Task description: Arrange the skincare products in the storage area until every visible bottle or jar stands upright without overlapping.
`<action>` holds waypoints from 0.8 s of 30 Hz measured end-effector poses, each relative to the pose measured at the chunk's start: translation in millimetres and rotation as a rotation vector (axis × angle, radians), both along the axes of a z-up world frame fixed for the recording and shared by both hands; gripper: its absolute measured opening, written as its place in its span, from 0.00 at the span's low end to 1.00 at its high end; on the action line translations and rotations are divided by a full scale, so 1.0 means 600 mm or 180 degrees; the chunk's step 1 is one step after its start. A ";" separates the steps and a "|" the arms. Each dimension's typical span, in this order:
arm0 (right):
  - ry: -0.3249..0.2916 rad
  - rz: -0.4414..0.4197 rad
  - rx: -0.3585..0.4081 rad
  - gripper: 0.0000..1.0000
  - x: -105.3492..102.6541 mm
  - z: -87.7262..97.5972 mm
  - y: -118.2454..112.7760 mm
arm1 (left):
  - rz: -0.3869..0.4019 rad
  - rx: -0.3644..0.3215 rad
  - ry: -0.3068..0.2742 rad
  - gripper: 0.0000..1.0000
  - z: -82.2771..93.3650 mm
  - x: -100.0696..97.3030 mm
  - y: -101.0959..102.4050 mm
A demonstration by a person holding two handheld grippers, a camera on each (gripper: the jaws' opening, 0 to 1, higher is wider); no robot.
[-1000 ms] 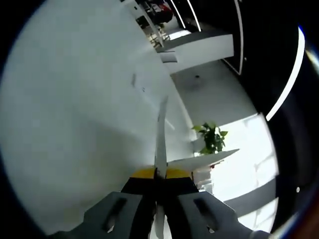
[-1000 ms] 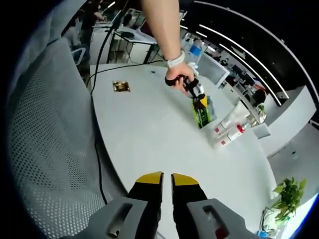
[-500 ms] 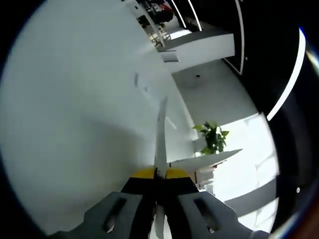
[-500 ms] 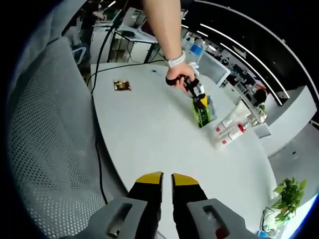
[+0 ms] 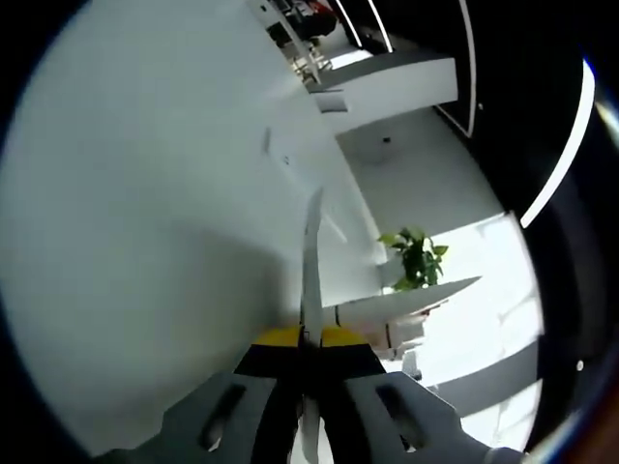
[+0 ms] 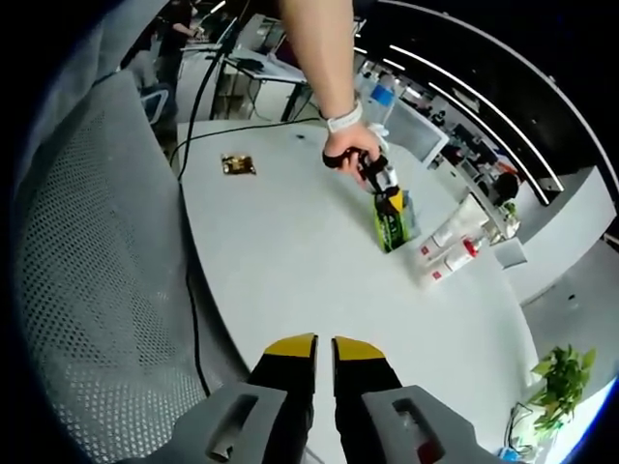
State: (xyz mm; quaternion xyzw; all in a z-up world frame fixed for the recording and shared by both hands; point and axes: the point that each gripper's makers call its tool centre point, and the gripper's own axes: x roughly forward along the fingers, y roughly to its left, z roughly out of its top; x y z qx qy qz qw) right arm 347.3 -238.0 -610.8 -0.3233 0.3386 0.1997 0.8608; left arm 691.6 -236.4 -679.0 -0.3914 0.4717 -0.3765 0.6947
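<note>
In the right gripper view, a person's hand (image 6: 346, 147) holds my left gripper (image 6: 387, 200) over the white table (image 6: 290, 251). It is shut on an upright green packet (image 6: 392, 225). Two white tubes with red caps (image 6: 447, 248) lie flat just right of the packet. The left gripper view shows the held packet (image 5: 311, 261) edge-on as a thin pale strip rising from between the closed jaws of that left gripper (image 5: 310, 338). My right gripper (image 6: 324, 350) hangs over the table's near edge, well short of the products. Its yellow-tipped jaws are nearly together with nothing between them.
A small brown sachet (image 6: 237, 164) lies at the table's far left. A grey mesh chair (image 6: 87, 251) and a black cable (image 6: 191, 280) stand left of the table. A potted plant (image 6: 559, 377) is on the floor beyond the table. Desks fill the background.
The hand with the left gripper and the green packet has barely moved. Both views have drifted slightly; the right gripper stays as it was.
</note>
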 end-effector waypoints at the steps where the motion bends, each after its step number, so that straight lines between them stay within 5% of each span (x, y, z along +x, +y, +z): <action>1: 0.0002 0.0000 -0.0002 0.00 0.000 0.000 0.000 | 0.0012 0.0005 0.0024 0.00 -0.001 0.000 0.000; 17: 0.0042 0.0000 -0.0095 0.00 -0.001 -0.005 -0.006 | 0.0055 0.0132 0.0097 0.00 -0.013 0.001 -0.007; 22: 0.0050 0.0000 -0.0096 0.00 -0.002 -0.005 -0.006 | -0.0090 0.0540 -0.0046 0.00 -0.034 0.000 0.001; 24: 0.0048 0.0000 -0.0099 0.00 -0.002 -0.005 -0.006 | -0.0111 0.0532 -0.0071 0.00 -0.030 0.000 -0.005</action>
